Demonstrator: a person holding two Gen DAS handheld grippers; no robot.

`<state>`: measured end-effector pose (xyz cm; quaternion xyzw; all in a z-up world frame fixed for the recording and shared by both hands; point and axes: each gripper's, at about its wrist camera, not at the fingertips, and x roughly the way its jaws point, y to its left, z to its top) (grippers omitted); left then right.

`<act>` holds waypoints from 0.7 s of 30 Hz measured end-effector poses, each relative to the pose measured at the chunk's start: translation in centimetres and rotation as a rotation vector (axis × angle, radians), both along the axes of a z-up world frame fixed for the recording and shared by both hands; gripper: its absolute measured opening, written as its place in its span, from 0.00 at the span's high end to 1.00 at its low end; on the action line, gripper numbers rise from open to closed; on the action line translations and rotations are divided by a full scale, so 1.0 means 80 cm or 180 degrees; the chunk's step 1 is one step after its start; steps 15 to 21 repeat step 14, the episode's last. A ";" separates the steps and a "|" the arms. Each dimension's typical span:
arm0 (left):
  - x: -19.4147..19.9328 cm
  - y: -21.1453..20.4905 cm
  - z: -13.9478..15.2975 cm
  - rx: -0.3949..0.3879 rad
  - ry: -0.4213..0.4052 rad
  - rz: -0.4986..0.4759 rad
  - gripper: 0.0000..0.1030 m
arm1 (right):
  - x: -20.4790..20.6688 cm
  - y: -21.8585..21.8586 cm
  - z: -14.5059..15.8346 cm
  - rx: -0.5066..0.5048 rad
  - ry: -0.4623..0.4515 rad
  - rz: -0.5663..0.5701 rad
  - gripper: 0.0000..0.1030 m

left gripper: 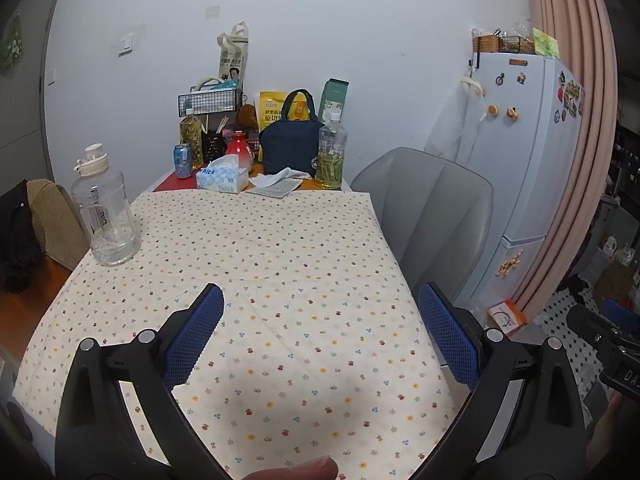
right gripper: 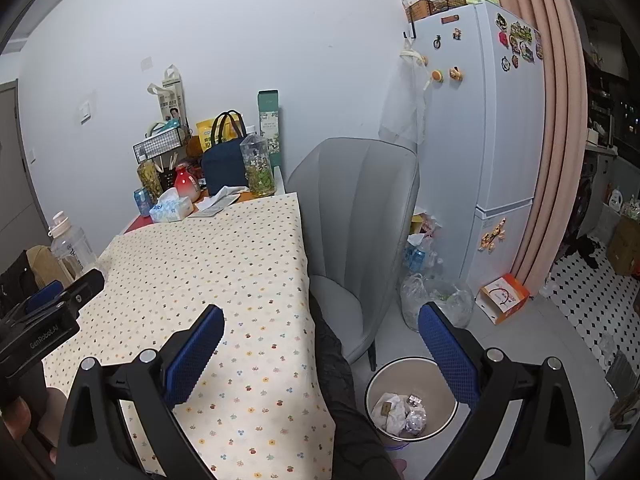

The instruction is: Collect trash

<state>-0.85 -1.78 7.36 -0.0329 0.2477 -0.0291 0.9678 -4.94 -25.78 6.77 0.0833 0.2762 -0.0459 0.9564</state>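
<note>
Both sets of blue-padded fingers are spread wide with nothing between them: the left gripper (left gripper: 320,336) hovers over the near end of the dotted tablecloth (left gripper: 280,264), and the right gripper (right gripper: 320,356) hangs off the table's right edge, above the floor. Right under that one sits the trash bin (right gripper: 412,364), round and pale, already holding a few crumpled wads of paper and foil (right gripper: 400,412), so dumping is easy from there. The near and middle cloth looks bare, so whatever counts as trash seems to be at the far end. Best guesses are the crumpled white tissue (left gripper: 280,178) and the flat printed packet (left gripper: 274,190) lying just beside it, between the tissue box (left gripper: 222,178) and the green-tea bottle (left gripper: 331,152). Hard to say if the blue can (left gripper: 183,160) on the far left is empty. To do this step well, the person should probably send the left gripper straight across the cloth, come down on the tissue from above, and close on its raised middle rather than a thin edge. It looks like it'll squash, so a firm pinch. Watch the tea bottle on the right, it's tall and close. The big clear jug (left gripper: 106,216) on the left is well out of the way.
</note>
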 end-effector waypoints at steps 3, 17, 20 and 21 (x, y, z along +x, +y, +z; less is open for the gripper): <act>-0.001 -0.002 -0.001 0.0040 -0.0021 0.0022 0.06 | 0.000 -0.003 0.000 0.0013 0.0001 -0.0012 0.07; 0.009 0.009 -0.010 -0.0022 0.0048 0.0028 0.06 | 0.009 0.003 -0.007 -0.0003 0.0070 0.0035 0.07; 0.009 0.009 -0.010 -0.0022 0.0048 0.0028 0.06 | 0.009 0.003 -0.007 -0.0003 0.0070 0.0035 0.07; 0.009 0.009 -0.010 -0.0022 0.0048 0.0028 0.06 | 0.009 0.003 -0.007 -0.0003 0.0070 0.0035 0.07</act>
